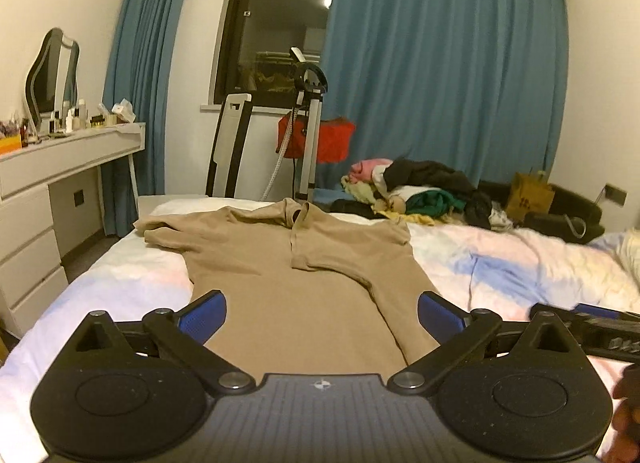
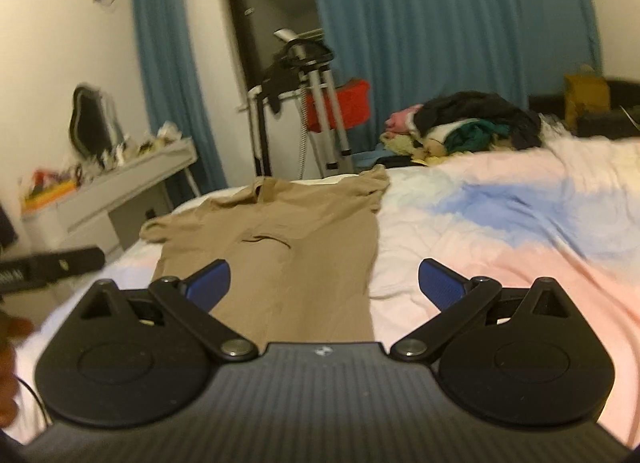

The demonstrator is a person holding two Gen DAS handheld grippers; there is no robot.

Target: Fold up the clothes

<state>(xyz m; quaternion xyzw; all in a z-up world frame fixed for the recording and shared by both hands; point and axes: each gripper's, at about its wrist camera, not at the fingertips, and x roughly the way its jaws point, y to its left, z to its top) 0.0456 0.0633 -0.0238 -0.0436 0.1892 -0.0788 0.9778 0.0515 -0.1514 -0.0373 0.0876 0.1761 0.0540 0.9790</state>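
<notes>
Basically the tan long-sleeved knit top (image 1: 304, 283) is lying flat on the pastel-quilted bed (image 1: 520, 263), one sleeve lying across its front, while the left gripper (image 1: 322, 313) and right gripper (image 2: 324, 281) are hovering spread wide, holding nothing.

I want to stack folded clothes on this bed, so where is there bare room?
Free: the bedspread to the right of the tan shirt, up to the clothes pile. A narrower strip lies left of the shirt toward the bed's edge. Crowded: the far end, under that pile, and the middle under the shirt.
</notes>
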